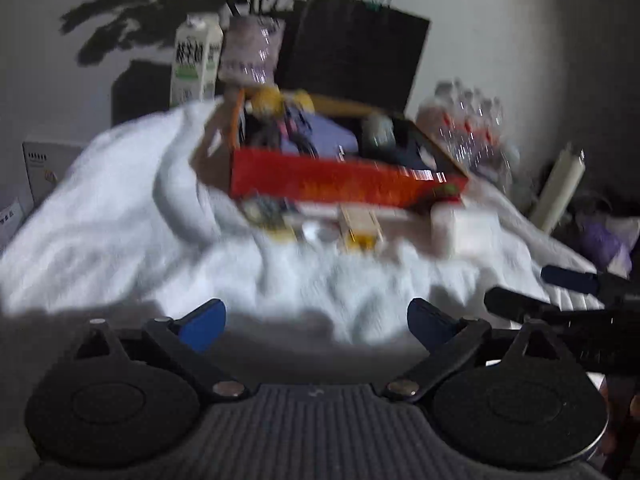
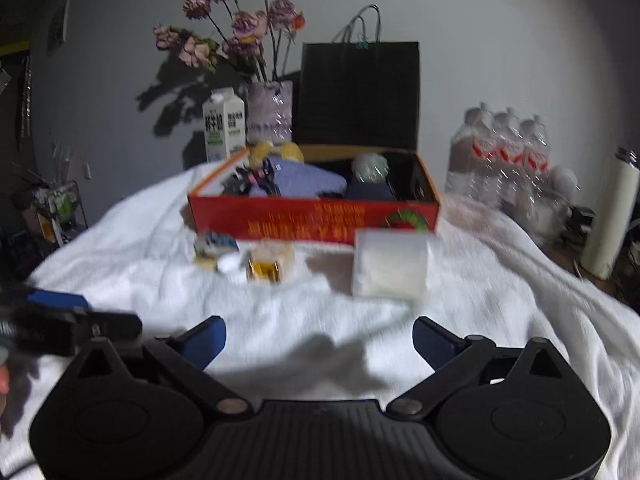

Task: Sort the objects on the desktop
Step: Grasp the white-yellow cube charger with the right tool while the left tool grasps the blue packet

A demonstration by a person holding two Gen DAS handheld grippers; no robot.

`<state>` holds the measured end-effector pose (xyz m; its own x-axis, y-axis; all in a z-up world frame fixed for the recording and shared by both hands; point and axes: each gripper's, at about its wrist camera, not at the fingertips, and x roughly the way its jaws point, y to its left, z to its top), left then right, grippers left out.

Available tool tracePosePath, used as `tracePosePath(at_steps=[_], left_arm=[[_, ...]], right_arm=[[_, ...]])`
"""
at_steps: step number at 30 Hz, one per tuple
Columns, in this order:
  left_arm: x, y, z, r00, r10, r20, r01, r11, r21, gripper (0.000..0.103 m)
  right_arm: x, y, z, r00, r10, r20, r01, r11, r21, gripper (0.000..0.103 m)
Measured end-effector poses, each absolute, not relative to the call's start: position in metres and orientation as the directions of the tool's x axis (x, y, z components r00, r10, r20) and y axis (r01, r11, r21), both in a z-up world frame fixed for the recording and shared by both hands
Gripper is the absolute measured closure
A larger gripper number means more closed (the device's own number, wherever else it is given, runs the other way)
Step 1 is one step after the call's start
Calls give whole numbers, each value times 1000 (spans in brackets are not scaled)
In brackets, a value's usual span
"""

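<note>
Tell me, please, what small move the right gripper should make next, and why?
Probably ease the right gripper forward toward the white square box: its jaws stand open and empty, and that box lies on the white cloth outside the red box.

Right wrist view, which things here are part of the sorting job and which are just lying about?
Part of the job:
red box, already holding some items
white square pack on the cloth
small yellow box
small blue-and-yellow item, too blurred to identify

Lying about:
milk carton
vase of dried flowers
black paper bag
pack of water bottles
</note>
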<state>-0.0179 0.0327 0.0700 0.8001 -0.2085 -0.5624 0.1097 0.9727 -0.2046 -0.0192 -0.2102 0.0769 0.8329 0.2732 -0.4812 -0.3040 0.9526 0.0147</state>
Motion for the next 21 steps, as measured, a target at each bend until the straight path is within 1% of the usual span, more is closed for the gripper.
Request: tracePosePath(at_steps=[1, 3, 5, 7, 8, 9, 12, 13, 15, 16, 17, 19, 20, 21], left_arm=[[-3, 39, 74, 814, -196, -547, 101, 975, -199, 8], [31, 49, 76, 818, -168, -550, 72, 979, -191, 12], [64, 58, 74, 814, -181, -553, 56, 971, -234, 13], [95, 59, 67, 800, -193, -569, 47, 964, -261, 18], [110, 58, 64, 787, -193, -587, 45, 965, -257, 18], [122, 54, 59, 772, -185, -608, 39, 969, -245, 19], [148, 47, 43, 739, -139, -659, -3, 978, -210, 26], [154, 46, 39, 728, -138, -672, -11, 977, -211, 26], [163, 45, 30, 715, -133, -686, -29, 975, -220, 28], [167, 44, 27, 712, -135, -689, -31, 974, -223, 30], [168, 42, 24, 706, -126, -697, -38, 976, -215, 36], [167, 35, 22, 717, -90, -691, -29, 987, -159, 40], [165, 31, 22, 719, -73, -692, -24, 991, -129, 46], [163, 28, 22, 723, -59, -689, -22, 994, -109, 59]], right_arm=[[-7, -203, 79, 830, 293, -475, -321, 947, 23, 10], [21, -189, 79, 814, 341, -471, -354, 933, 63, 11], [52, -174, 73, 789, 366, -493, -370, 924, 94, 14], [81, -159, 62, 765, 359, -535, -358, 927, 110, 24], [93, -155, 56, 753, 355, -554, -349, 929, 121, 26], [103, -152, 51, 745, 351, -568, -336, 932, 135, 31], [122, -143, 36, 724, 333, -604, -305, 940, 152, 38], [125, -141, 32, 724, 319, -611, -296, 944, 143, 43], [126, -140, 27, 724, 316, -614, -297, 945, 136, 47], [126, -141, 27, 719, 335, -609, -309, 939, 153, 54], [124, -143, 28, 718, 347, -603, -314, 935, 164, 62], [120, -144, 32, 728, 328, -601, -307, 941, 143, 63], [117, -146, 34, 734, 325, -597, -306, 942, 137, 63], [114, -149, 37, 737, 329, -590, -307, 941, 142, 63]])
